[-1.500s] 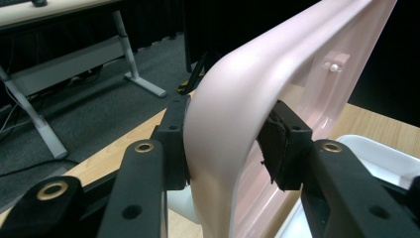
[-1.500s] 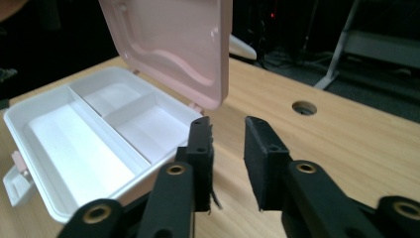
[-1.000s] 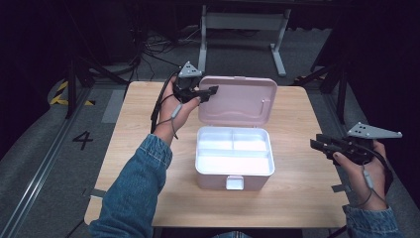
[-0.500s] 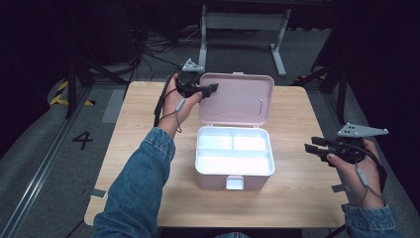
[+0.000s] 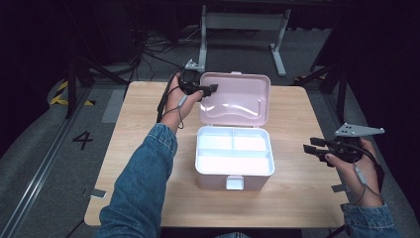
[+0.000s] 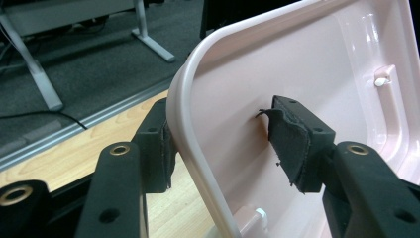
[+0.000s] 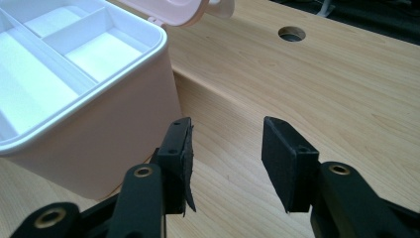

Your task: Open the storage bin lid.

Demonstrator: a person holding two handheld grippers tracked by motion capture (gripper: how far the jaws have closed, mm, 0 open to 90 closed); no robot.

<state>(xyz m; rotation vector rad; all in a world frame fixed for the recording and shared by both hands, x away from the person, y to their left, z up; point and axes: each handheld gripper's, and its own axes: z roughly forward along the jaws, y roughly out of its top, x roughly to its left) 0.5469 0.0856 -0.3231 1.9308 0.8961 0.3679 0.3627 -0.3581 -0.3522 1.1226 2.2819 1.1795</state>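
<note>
At upper centre of the high view, my left gripper [image 5: 210,89] straddles the left edge of the pink box's lid [image 5: 237,99], its jaws having just been opening, the inner pad now off the plastic. The lid stands raised behind the open box [image 5: 235,157] mid-table [image 5: 138,124]. At lower right, my right gripper [image 5: 313,148] has been widening too, empty. I judge the opening done.

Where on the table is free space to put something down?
Bare wood lies left of the pink box, beside the denim sleeve, and on the right between box and right gripper. Crowded: the open lid, with the left gripper astride its rim.
</note>
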